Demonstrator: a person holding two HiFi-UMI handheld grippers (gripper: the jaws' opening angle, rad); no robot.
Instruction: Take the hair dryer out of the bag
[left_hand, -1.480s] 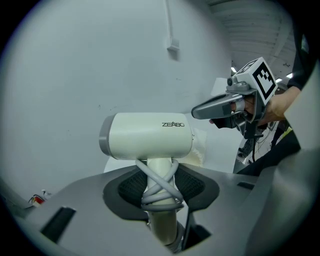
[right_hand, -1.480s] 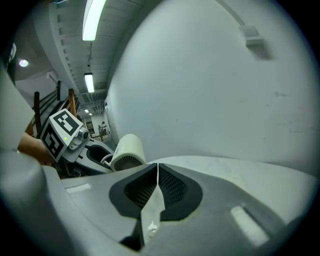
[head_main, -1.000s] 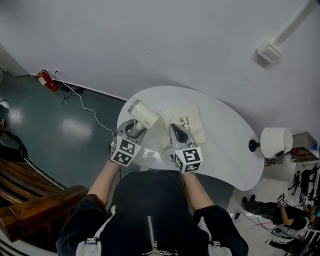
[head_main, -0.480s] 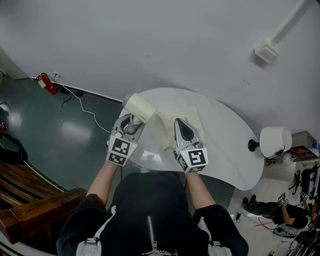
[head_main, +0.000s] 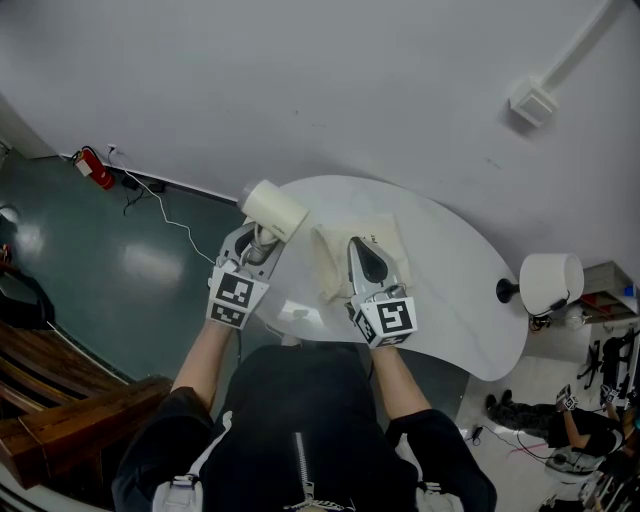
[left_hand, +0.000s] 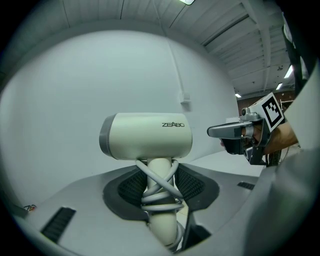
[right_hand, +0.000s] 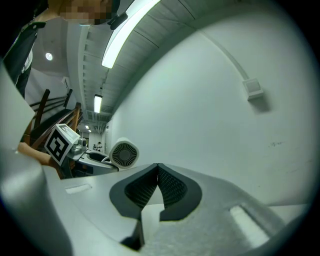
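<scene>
Left gripper (left_hand: 159, 182): jaws wide, clamped on the hair dryer (left_hand: 147, 136) handle, which has cord wound round it.
Right gripper (right_hand: 158, 169): jaws pressed together on bag (head_main: 335, 265) cloth.
Bag: crumpled over the table (head_main: 450, 290).

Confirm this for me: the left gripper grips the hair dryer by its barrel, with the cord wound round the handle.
Not right. The left gripper grips the hair dryer by its handle, not its barrel. The left gripper view shows the pads on the handle, over the cord wound round it, with the barrel above the jaws.
</scene>
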